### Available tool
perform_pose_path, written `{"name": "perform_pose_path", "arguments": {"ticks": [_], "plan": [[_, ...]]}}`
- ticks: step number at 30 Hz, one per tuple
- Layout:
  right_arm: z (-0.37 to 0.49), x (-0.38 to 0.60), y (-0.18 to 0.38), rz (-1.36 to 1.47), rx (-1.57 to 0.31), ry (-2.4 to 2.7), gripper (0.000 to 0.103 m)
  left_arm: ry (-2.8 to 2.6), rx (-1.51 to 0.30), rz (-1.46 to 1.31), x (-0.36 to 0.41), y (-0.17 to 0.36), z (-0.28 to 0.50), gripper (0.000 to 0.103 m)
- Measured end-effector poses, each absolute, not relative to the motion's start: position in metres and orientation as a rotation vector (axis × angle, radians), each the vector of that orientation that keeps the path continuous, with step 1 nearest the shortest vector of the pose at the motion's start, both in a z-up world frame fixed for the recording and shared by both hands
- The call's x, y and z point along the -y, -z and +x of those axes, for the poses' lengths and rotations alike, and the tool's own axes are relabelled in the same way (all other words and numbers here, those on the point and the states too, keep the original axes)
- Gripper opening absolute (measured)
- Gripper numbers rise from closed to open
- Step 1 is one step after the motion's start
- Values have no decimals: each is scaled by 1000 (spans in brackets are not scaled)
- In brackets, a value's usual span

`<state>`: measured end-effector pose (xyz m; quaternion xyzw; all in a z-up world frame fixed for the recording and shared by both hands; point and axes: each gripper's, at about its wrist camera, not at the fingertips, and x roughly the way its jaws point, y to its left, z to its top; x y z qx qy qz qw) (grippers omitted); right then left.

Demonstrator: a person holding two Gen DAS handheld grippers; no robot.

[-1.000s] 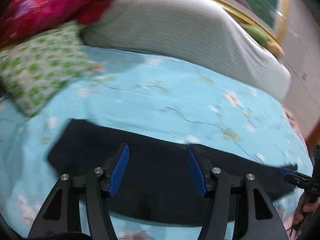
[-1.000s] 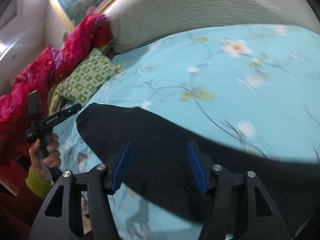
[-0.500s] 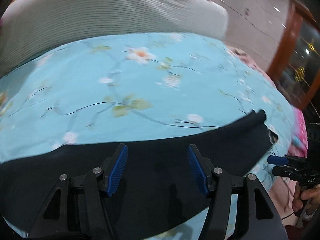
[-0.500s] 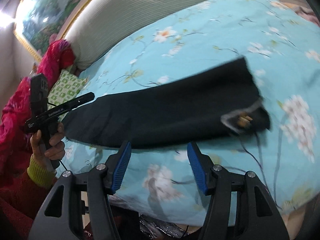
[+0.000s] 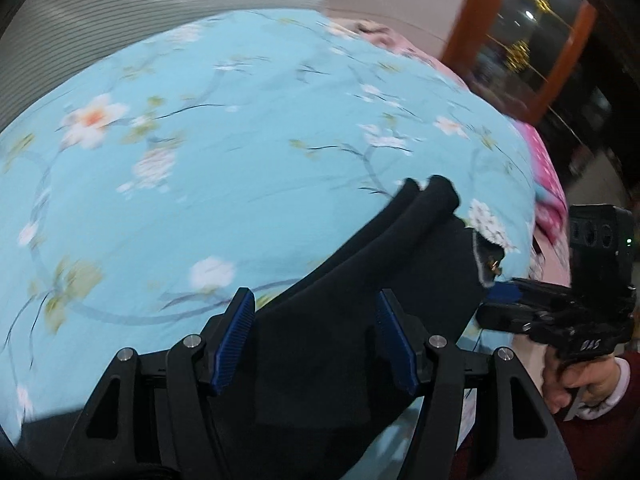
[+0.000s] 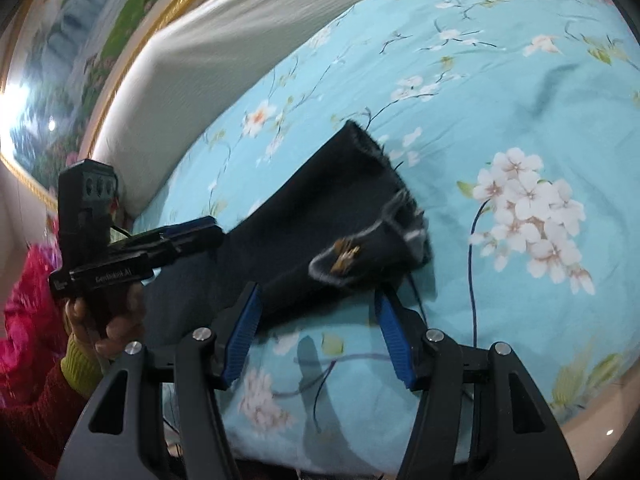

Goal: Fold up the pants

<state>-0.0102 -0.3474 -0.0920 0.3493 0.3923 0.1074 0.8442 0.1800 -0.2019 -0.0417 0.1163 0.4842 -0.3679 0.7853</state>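
Note:
Dark navy pants (image 5: pixel 344 320) lie flat on a light-blue floral bedspread, folded lengthwise, waistband end with a brass button (image 6: pixel 346 258) to the right. My left gripper (image 5: pixel 316 336) is open, hovering just over the pants near the waist end. My right gripper (image 6: pixel 318 334) is open and empty, over the near edge of the bed just below the waistband. The left gripper also shows in the right wrist view (image 6: pixel 188 234), and the right gripper in the left wrist view (image 5: pixel 504 296).
The bedspread (image 6: pixel 520 92) covers the whole bed. A grey ribbed headboard cushion (image 6: pixel 224 44) runs along the far side, with a gold-framed picture (image 6: pixel 72 64) above. A pink cloth (image 5: pixel 548 184) lies at the bed's right end, and a wooden door frame (image 5: pixel 560 40) stands beyond.
Both grippers have swept right along the pants, from the leg end towards the waistband. The pillows have left both views. Both stayed open.

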Motion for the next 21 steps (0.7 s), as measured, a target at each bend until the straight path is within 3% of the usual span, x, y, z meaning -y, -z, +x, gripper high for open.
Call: {"name": "perform_pose_path", "arguments": {"ticks": [3,7,11,13,15,21], "plan": [[-7,350,98,763,-781,-211,56,872,-1074,290,231,49,187,64],[-5,359,107,797,-764,-183,13,912,-1130,325,264,65,201,64],[-8,375,112,866,-734,-214,11,969,-1154,336,293,74,210,60],[-10,381,108,859,-715,-215,11,986,-1170,326,304,76,215,51],[-10,386,108,874,-710,-219,11,1021,-1189,283,311,75,219,19],[-14,381,102,850,-714,-245,11,1033,-1169,241,307,64,214,10]]}}
